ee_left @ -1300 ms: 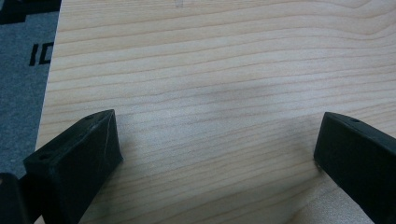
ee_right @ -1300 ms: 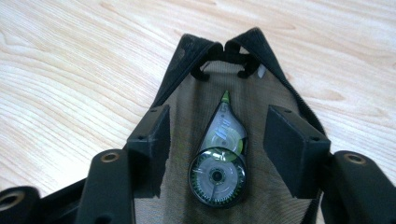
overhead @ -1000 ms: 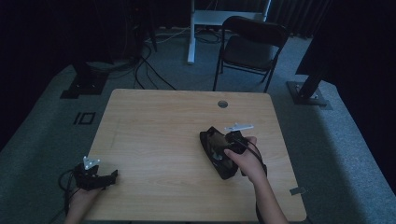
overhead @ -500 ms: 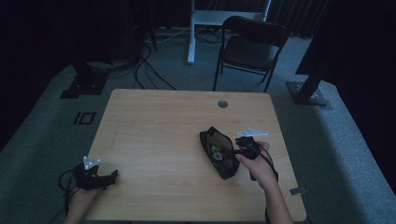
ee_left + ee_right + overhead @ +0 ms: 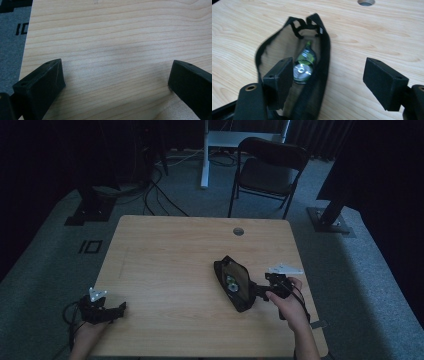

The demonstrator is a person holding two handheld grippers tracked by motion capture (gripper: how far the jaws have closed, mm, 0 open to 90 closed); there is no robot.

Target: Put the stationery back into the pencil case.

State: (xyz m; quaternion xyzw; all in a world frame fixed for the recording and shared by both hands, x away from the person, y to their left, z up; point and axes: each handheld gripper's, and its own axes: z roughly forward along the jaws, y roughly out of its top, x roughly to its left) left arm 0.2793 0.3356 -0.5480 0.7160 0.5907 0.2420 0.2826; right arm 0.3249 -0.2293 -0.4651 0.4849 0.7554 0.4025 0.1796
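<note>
**Right Tool Releasing the Mesh Pouch**

The right tool (image 5: 261, 291) stood with its jaws apart, having just been opening. In the right gripper view one jaw sat over the pouch's near wall while the other stood on bare wood; nothing was clamped between them. The left tool (image 5: 116, 309) rested at the counter's (image 5: 165, 250) near left corner, jaws spread wide over bare wood, holding nothing.

Procedure, as judged: draw the right tool back level and straight so that no jaw snags the pouch rim or drags the pouch sideways. Keep the jaws wide until clear of the fabric.

The black mesh pouch (image 5: 234, 282) lay flat right of the counter's centre, just beside the right tool. Its sheer wall showed a small round metallic item with a green part (image 5: 303, 67) inside. Drawstring loops gathered at its far end.
</note>
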